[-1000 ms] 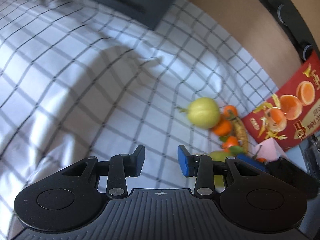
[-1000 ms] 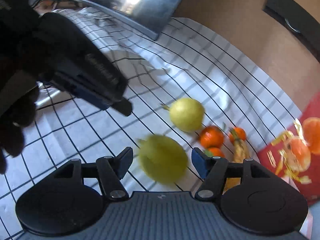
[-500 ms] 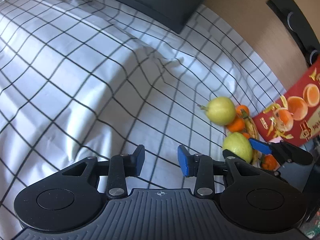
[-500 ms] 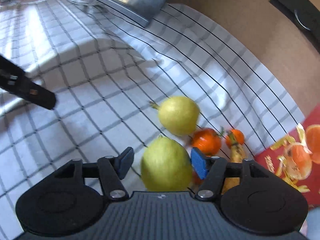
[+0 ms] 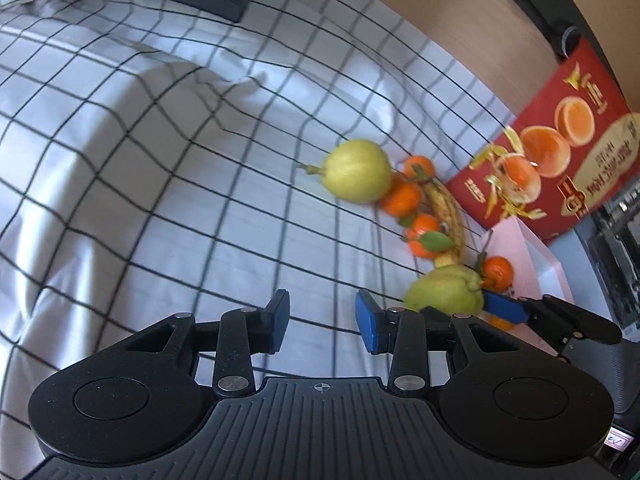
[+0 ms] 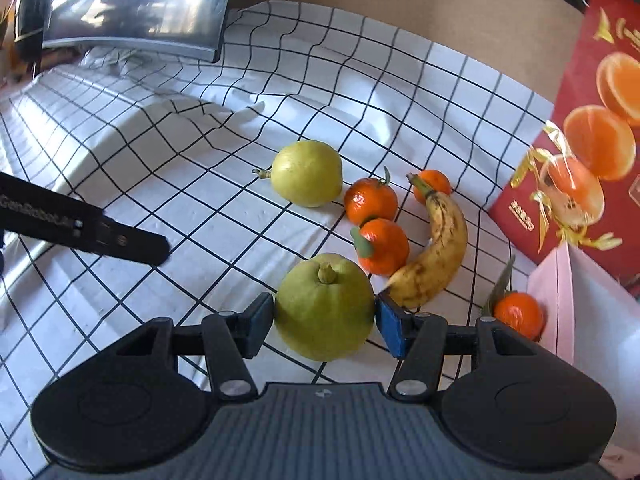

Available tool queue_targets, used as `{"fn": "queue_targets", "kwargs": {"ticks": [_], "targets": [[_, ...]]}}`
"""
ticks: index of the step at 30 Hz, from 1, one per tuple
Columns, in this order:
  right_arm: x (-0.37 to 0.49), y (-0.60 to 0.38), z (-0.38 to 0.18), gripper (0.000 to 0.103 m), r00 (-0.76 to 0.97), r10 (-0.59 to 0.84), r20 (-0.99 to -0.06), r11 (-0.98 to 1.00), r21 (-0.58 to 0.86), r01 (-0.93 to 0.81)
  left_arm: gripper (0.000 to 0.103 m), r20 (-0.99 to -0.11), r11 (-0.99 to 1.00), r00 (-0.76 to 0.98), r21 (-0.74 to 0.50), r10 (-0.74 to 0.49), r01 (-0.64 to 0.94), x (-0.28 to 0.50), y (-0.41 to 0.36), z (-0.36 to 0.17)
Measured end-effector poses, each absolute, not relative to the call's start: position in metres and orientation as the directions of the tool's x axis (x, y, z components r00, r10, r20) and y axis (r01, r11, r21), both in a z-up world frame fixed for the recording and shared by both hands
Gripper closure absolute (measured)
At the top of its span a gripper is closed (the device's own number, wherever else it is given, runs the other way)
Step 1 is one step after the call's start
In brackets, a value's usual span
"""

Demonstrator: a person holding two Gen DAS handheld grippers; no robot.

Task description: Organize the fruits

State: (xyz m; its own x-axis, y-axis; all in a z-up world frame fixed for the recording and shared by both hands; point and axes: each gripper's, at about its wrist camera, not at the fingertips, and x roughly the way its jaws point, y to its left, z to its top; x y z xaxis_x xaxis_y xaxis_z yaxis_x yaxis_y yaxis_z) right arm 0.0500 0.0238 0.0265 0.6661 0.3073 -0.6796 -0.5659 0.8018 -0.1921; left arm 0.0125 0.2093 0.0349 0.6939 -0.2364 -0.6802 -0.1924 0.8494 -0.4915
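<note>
My right gripper [image 6: 324,322] is shut on a green pear-like fruit [image 6: 324,308], both blue pads pressing its sides just above the checked cloth [image 6: 180,200]. Just beyond it lie a second yellow-green fruit [image 6: 306,172], a spotted banana [image 6: 436,248] and three tangerines [image 6: 370,200] in a cluster. A further tangerine [image 6: 518,314] sits by a pink box. My left gripper [image 5: 322,320] is open with nothing between its pads, left of the pile. The left wrist view shows the held fruit [image 5: 444,290] and the loose one [image 5: 358,170].
A red box printed with oranges [image 6: 580,120] stands at the right against a brown wall. In front of it is a pink box [image 6: 560,300]. A dark monitor [image 6: 140,8] stands at the far edge. The cloth is rumpled in the middle.
The right gripper's jaws have narrowed onto the green fruit and carried it right, up to the pile. The left gripper has drawn away to the left, jaws unchanged.
</note>
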Motion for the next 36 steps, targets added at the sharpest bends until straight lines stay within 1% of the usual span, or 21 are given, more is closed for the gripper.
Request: {"fn": "queue_targets", "kwargs": {"ticks": [9, 14, 17, 21, 24, 27, 28, 29, 33, 36], "targets": [[0.054, 0.021, 0.024, 0.046, 0.669, 0.311, -0.675, 0.814, -0.173, -0.554, 0.063, -0.679, 0.855, 0.696, -0.485, -0.236, -0.183, 0.008, 0.204, 0.038], [0.063, 0.025, 0.019, 0.039, 0.668, 0.302, -0.681, 0.823, -0.168, -0.543, 0.063, -0.687, 0.851, 0.691, -0.485, -0.227, -0.202, 0.001, 0.209, 0.035], [0.071, 0.033, 0.019, 0.037, 0.661, 0.305, -0.685, 0.823, -0.159, -0.545, 0.063, -0.691, 0.847, 0.687, -0.487, -0.225, -0.214, -0.001, 0.211, 0.032], [0.087, 0.037, 0.022, 0.037, 0.632, 0.313, -0.709, 0.841, -0.102, -0.531, 0.063, -0.688, 0.842, 0.687, -0.496, -0.233, -0.212, -0.002, 0.211, 0.032], [0.093, 0.035, 0.019, 0.037, 0.613, 0.296, -0.733, 0.854, -0.085, -0.513, 0.063, -0.686, 0.841, 0.687, -0.499, -0.238, -0.207, -0.003, 0.21, 0.032], [0.089, 0.027, 0.016, 0.037, 0.608, 0.301, -0.735, 0.856, -0.073, -0.511, 0.063, -0.689, 0.841, 0.685, -0.498, -0.236, -0.211, -0.002, 0.209, 0.031], [0.088, 0.024, 0.015, 0.041, 0.609, 0.308, -0.731, 0.859, -0.062, -0.509, 0.063, -0.691, 0.843, 0.683, -0.496, -0.237, -0.209, -0.001, 0.208, 0.031], [0.087, 0.022, 0.016, 0.044, 0.616, 0.309, -0.725, 0.862, -0.061, -0.504, 0.063, -0.692, 0.846, 0.681, -0.493, -0.239, -0.204, 0.0, 0.207, 0.031], [0.085, 0.016, 0.019, 0.044, 0.597, 0.326, -0.733, 0.866, -0.022, -0.5, 0.063, -0.682, 0.874, 0.683, -0.468, -0.263, -0.132, 0.008, 0.195, 0.035], [0.068, 0.004, 0.031, 0.044, 0.61, 0.34, -0.716, 0.863, -0.019, -0.504, 0.063, -0.677, 0.915, 0.682, -0.403, -0.276, -0.03, 0.019, 0.178, 0.042]]}}
